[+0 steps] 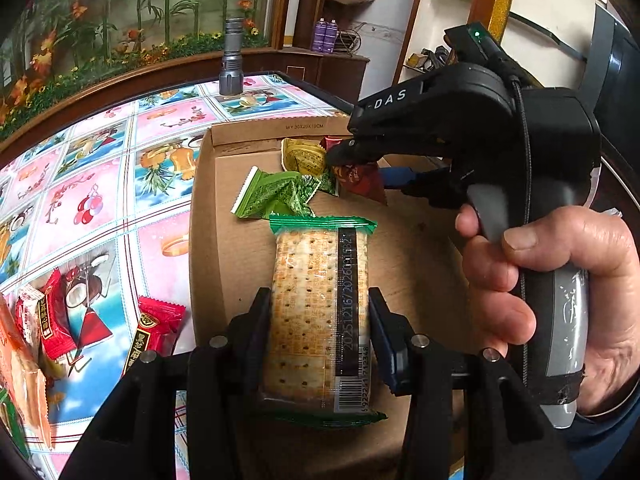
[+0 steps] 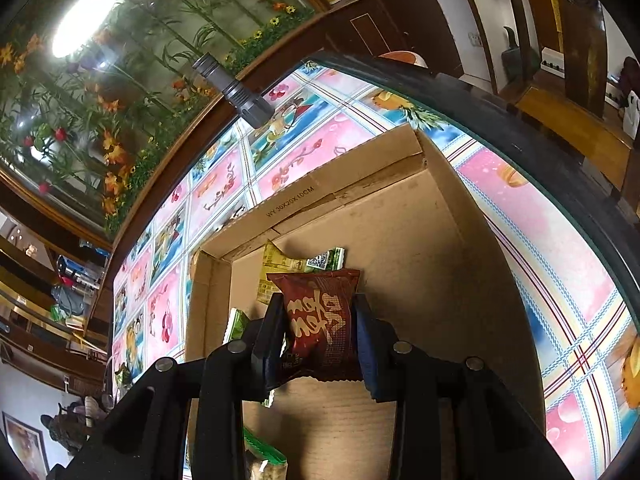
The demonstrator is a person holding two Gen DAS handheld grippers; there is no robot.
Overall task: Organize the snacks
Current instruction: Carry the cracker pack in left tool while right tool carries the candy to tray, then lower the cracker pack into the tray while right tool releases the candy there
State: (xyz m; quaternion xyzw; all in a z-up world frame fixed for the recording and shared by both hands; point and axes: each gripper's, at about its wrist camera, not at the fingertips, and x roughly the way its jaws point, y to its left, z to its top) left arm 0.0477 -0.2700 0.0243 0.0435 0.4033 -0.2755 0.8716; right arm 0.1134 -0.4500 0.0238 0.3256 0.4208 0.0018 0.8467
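A cracker pack (image 1: 320,312) is clamped between the jaws of the left gripper (image 1: 320,332) over the cardboard box (image 1: 208,216). A dark red snack packet (image 2: 320,324) is pinched by the right gripper (image 2: 318,340); ahead of those jaws, green and yellow packets (image 2: 304,262) are seen on the box floor.

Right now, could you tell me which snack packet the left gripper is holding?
The cracker packet with green ends, clamped in the left gripper above the box. The dark red packet sits in the right gripper.

snack packets (image 1: 280,194) in box (image 1: 208,240), box on table (image 1: 100,200)
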